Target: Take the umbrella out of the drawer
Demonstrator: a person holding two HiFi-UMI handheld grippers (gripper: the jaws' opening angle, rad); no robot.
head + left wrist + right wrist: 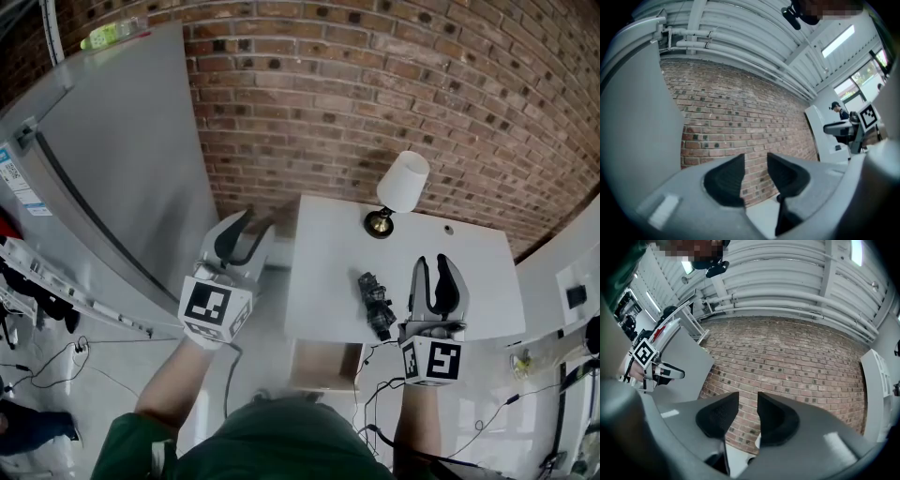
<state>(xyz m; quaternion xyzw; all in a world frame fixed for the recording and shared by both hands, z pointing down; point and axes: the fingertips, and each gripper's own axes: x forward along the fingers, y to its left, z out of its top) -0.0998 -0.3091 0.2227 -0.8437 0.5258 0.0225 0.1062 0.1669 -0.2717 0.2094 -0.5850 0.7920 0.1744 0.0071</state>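
A black folded umbrella (377, 305) lies on the white cabinet top (328, 272), near its front edge. Below that edge a drawer (323, 364) stands pulled out, showing a bare wooden inside. My right gripper (435, 267) hovers just right of the umbrella, apart from it, with a narrow gap and nothing between its jaws. In the right gripper view the right gripper (748, 399) points at the brick wall. My left gripper (248, 230) is held off the cabinet's left side, open and empty. The left gripper view shows the left gripper (756, 161) against the bricks too.
A table lamp (401, 187) with a white shade stands at the back of the cabinet top. A tall grey appliance (122, 169) fills the left side, and a brick wall (375, 94) runs behind. Cables (375, 394) hang at the cabinet front. White furniture (562, 281) stands on the right.
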